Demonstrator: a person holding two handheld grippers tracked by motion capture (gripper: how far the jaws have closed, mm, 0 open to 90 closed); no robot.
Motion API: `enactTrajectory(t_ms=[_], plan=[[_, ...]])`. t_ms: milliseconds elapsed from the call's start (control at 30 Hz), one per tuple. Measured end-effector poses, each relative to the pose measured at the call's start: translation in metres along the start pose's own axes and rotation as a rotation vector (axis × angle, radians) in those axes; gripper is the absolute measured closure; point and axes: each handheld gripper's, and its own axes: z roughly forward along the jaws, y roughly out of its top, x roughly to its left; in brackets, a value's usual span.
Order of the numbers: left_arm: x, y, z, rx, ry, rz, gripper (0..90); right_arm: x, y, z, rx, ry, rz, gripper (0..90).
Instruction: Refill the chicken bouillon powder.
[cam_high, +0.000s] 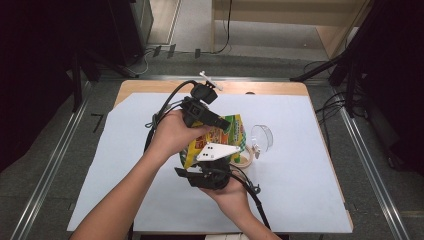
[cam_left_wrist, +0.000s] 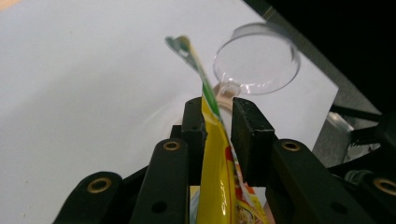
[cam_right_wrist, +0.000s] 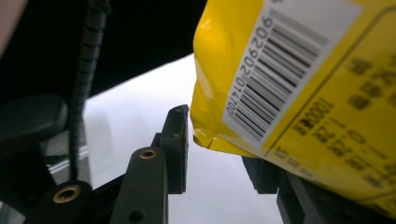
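Foil, glossy and crinkled, makes up the yellow snack bag (cam_high: 227, 131) held above the middle of the desk (cam_high: 125, 170), which is a flat rectangle under a smooth pale sheet with a wooden edge along its far side. In the high view the bag is a flat pouch with a green band at its upper end, and its long axis runs from about 7 o'clock up to 1 o'clock, the green end pointing toward 1 o'clock. The left gripper (cam_high: 222, 124), black hard plastic with a cable looping off it, sits over the bag's upper part; in the left gripper view its jaws stand narrow with the thin edge of the bag (cam_left_wrist: 215, 154) between them, the left pad against the foil and the right pad just beside it. The right gripper (cam_high: 200, 172), topped by a grey three-cornered plate, lies at 6 o'clock of the bag; in the right gripper view the barcode side of the bag (cam_right_wrist: 299, 79) hangs in front of its jaws, and whether they pinch it I cannot tell. At 3 o'clock of the bag lies a clear round plastic lid (cam_high: 262, 137), beside a tan ring-shaped container (cam_high: 244, 158).
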Motion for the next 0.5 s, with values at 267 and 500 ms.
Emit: enactTrajectory(t_ms=[267,500], plan=[[-0.0042,0.0005,-0.0031,-0.018,-0.001,0.007,75.4,-0.0006,0.0001,-0.0019,-0.007,-0.002,0.001,66.1],[0.0028,0.0031,-0.0028,-0.017,0.001,-0.02,75.8,0.002,0.0052,-0.007,-0.028,0.006,0.001,66.7]])
